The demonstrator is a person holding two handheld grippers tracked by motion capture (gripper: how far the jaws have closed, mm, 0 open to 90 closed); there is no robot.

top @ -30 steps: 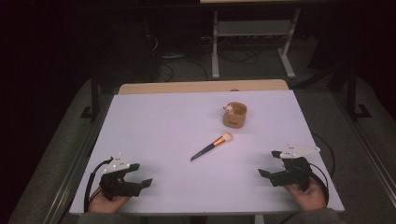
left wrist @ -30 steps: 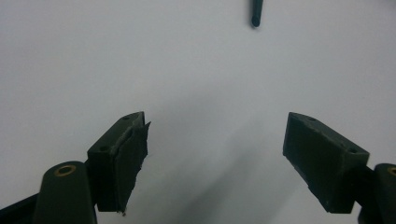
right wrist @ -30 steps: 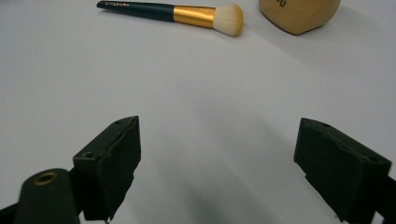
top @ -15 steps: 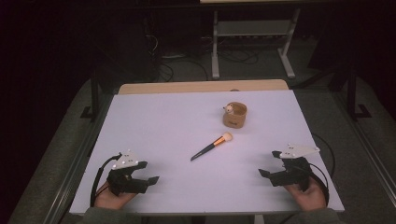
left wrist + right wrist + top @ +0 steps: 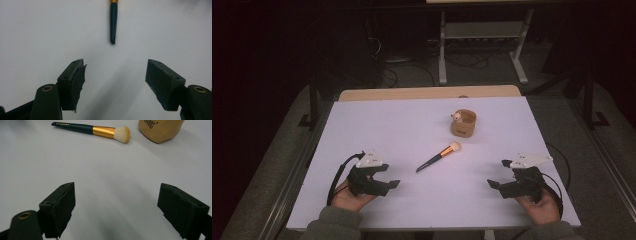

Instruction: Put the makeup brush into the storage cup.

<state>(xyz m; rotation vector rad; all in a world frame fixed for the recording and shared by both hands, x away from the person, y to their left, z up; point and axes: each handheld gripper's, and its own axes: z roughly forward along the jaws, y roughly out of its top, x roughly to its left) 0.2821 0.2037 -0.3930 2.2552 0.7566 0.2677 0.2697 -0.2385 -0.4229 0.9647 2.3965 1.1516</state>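
Gold lettering on brush (image 5: 92,130) handle, right gripper view

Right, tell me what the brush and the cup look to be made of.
Brush: dark glossy handle, likely lacquered wood or plastic; a shiny gold band, probably metal; pale soft bristles, seemingly synthetic. Cup: tan, matte, smooth-walled with dark lettering; it could be wood, bamboo or cardboard, the look leaves that open.

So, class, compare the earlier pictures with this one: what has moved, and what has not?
The left gripper has slid along the table toward the makeup brush; its fingers have just been closing somewhat, with nothing between them. The right gripper, the brush and the tan cup stayed put.
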